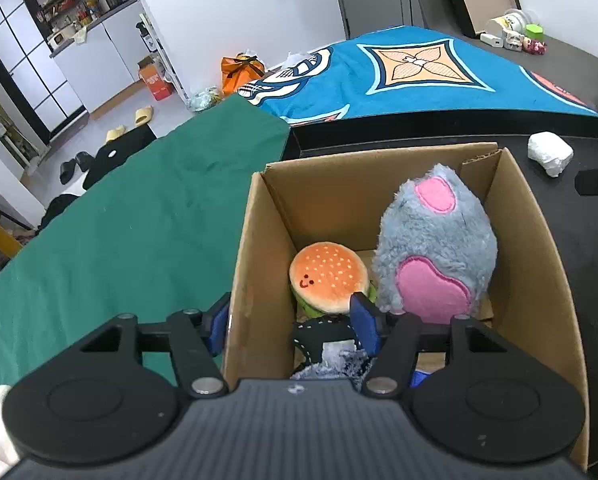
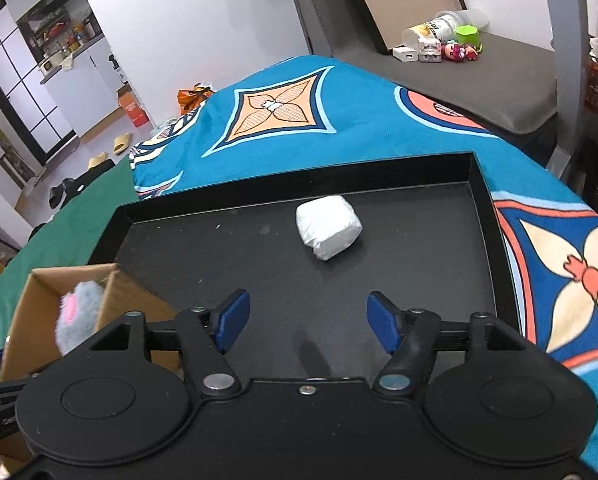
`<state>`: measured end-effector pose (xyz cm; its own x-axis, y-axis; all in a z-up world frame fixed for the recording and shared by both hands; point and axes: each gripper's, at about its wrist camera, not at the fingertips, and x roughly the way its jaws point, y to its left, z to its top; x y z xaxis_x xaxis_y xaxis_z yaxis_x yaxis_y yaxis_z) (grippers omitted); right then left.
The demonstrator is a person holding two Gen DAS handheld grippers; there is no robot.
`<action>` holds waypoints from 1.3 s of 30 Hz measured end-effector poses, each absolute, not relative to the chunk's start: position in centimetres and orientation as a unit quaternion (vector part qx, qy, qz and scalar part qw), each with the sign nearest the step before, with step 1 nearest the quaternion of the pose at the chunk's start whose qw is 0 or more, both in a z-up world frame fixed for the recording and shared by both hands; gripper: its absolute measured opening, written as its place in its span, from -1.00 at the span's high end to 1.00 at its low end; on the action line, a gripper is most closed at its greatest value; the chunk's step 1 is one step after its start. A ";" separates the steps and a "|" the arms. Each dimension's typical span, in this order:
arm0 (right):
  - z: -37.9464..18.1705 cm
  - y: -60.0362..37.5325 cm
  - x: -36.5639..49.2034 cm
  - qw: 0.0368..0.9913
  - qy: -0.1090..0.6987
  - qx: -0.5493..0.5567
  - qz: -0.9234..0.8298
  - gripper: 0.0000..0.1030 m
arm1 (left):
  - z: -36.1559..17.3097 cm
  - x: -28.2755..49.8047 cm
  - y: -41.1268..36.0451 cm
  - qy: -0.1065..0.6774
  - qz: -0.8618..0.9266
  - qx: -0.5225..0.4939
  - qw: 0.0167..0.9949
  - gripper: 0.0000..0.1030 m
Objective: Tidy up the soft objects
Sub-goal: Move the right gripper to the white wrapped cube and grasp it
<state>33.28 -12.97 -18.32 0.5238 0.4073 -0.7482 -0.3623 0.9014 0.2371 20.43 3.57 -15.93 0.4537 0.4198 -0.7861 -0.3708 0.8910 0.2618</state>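
A cardboard box [image 1: 531, 240] stands at the near left corner of a black tray [image 2: 419, 280], and the soft toys lie inside it. A grey furry plush with pink patches [image 1: 435, 248] leans upright against the box's right wall, reaching nearly to the rim. Just left of it, low in the box, sits a small burger plush [image 1: 329, 276] with an orange seeded bun and a little face. Nearer still, at the box's bottom, lies a dark item with white stitching [image 1: 319, 332] next to a bluish fuzzy one, both partly hidden by the gripper.

The left gripper [image 1: 295, 326] hangs over the box's near left wall, its fingers [image 1: 365, 320] apart: the right blue pad is inside the box beside the burger plush, the left pad is outside the cardboard wall. Nothing is held between them.

On the tray's bare floor, well apart from the box and toward the far side, rests a white wrapped bundle [image 2: 328, 226]. The right gripper [image 2: 307, 322] hovers over the tray near of it, its fingers [image 2: 231, 316] spread wide and empty.

The tray sits on a bright blue patterned cloth [image 2: 339, 120]; a green cloth [image 1: 119, 220] covers the worktop to the left. At the far right, on a dark surface, stand cups and small figures [image 2: 443, 40].
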 end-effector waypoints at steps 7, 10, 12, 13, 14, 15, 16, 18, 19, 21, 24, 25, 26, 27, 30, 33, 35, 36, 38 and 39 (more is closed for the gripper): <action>-19.5 -12.5 35.7 0.872 0.431 0.016 0.231 -0.26 | -16.4 21.3 3.3 0.474 0.241 0.030 0.846 -0.26; -20.0 -12.4 36.8 0.872 0.429 0.014 0.234 -0.26 | -16.7 21.6 3.1 0.480 0.241 0.043 0.843 -0.33; -20.4 -12.5 37.4 0.873 0.430 0.012 0.231 -0.25 | -16.8 21.6 3.0 0.481 0.240 0.047 0.842 -0.34; -20.6 -12.5 37.7 0.873 0.431 0.013 0.230 -0.25 | -16.8 21.6 3.1 0.481 0.240 0.046 0.842 -0.34; -20.8 -12.6 37.9 0.873 0.430 0.013 0.229 -0.25 | -16.8 21.7 3.1 0.482 0.240 0.044 0.842 -0.34; -20.9 -12.6 38.1 0.874 0.430 0.013 0.227 -0.25 | -16.9 21.7 3.2 0.482 0.240 0.043 0.841 -0.34; -21.1 -12.6 38.3 0.874 0.430 0.012 0.226 -0.25 | -16.9 21.7 3.2 0.483 0.240 0.042 0.841 -0.34; -21.2 -12.7 38.6 0.876 0.428 0.011 0.224 -0.25 | -17.0 21.7 3.2 0.484 0.240 0.044 0.840 -0.34; -21.3 -12.7 38.7 0.876 0.427 0.011 0.223 -0.24 | -17.0 21.7 3.2 0.484 0.239 0.044 0.840 -0.34; -21.5 -12.5 39.0 0.877 0.425 0.009 0.225 -0.23 | -17.0 21.7 3.2 0.484 0.239 0.043 0.841 -0.34; -21.7 -12.0 39.2 0.879 0.415 -0.007 0.234 -0.22 | -17.0 21.7 3.4 0.484 0.237 0.039 0.842 -0.34; -21.7 -11.9 39.3 0.880 0.413 -0.013 0.234 -0.15 | -17.0 21.6 3.4 0.483 0.236 0.039 0.842 -0.34; -21.6 -11.8 39.4 0.881 0.412 -0.016 0.234 -0.08 | -16.9 21.6 3.5 0.483 0.235 0.037 0.842 -0.34; -21.6 -11.8 39.4 0.880 0.413 -0.016 0.234 0.19 | -16.9 21.6 3.6 0.483 0.234 0.033 0.843 -0.34; -21.3 -12.0 39.2 0.878 0.422 -0.014 0.226 0.26 | -16.8 21.4 3.8 0.480 0.234 0.026 0.845 -0.34; -21.2 -12.3 38.3 0.879 0.423 -0.019 0.218 0.27 | -16.6 21.2 4.0 0.477 0.232 0.018 0.848 -0.34; -21.2 -12.5 37.5 0.877 0.428 -0.020 0.215 0.27 | -16.6 21.0 4.0 0.478 0.229 0.013 0.848 -0.34; -21.1 -12.5 37.1 0.877 0.430 -0.020 0.214 0.27 | -16.6 20.8 4.0 0.479 0.228 0.010 0.848 -0.34; -21.0 -12.7 36.2 0.876 0.434 -0.016 0.211 0.27 | -16.5 20.5 4.1 0.478 0.226 0.006 0.849 -0.34; -20.9 -12.8 35.9 0.876 0.435 -0.014 0.210 0.27 | -16.4 20.4 4.2 0.476 0.225 0.005 0.850 -0.34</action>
<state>35.87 -12.80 -20.85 0.5339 0.3553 -0.7673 -0.3802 0.9114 0.1575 20.39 4.16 -16.38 0.4456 0.3861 -0.8077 -0.3774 0.8991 0.2217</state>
